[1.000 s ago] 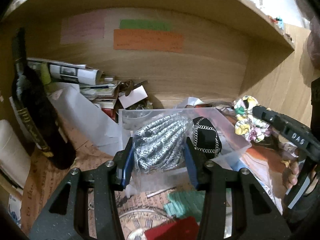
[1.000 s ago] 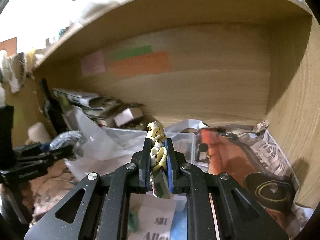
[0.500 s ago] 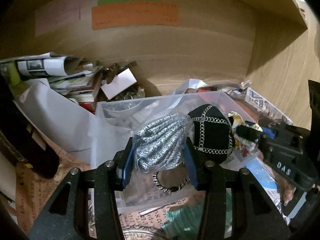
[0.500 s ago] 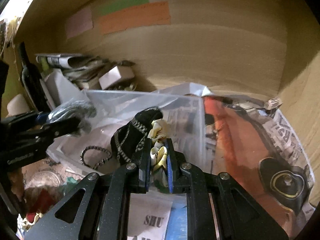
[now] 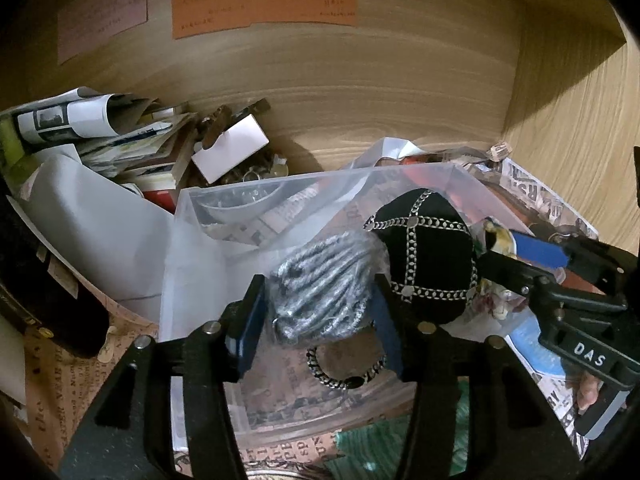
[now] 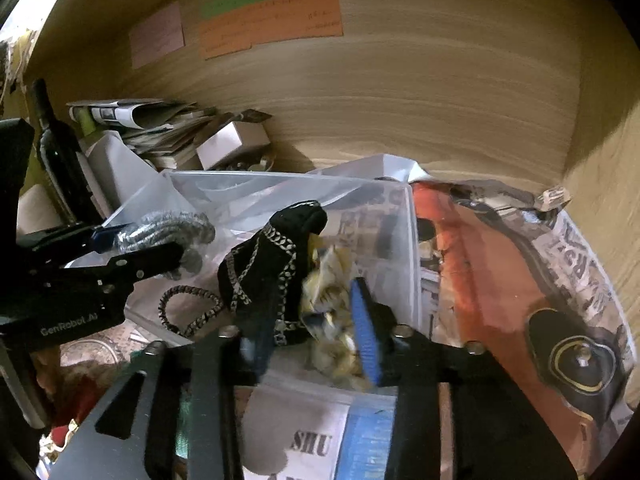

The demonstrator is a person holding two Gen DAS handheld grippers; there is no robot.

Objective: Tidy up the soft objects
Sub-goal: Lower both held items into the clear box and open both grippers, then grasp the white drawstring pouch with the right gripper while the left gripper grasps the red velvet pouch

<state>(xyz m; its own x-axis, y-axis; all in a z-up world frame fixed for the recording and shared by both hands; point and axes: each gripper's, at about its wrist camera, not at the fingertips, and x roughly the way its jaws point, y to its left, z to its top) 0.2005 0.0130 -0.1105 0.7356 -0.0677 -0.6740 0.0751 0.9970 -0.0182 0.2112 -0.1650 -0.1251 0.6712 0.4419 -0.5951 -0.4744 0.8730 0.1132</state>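
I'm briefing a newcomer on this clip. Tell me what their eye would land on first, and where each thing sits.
First, the silver-grey scrunchie clamped in the left tongs above the clear plastic bin. Just right of it, inside the bin, sits the black chain-trimmed cap. Beside the cap the right tongs stand apart around a yellow floral scrunchie, blurred there, and an orange note is stuck on the back wall.

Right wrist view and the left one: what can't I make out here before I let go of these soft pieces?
- Floral scrunchie: motion-blurred in the right wrist view, so contact with the right tool is unclear; the left view shows a sliver behind the black pouch.
- Clear bin: near wall cut off by both tools.
- Silver scrunchie: underside hidden between the left tool fingers.
- Sticky notes: writing too small.
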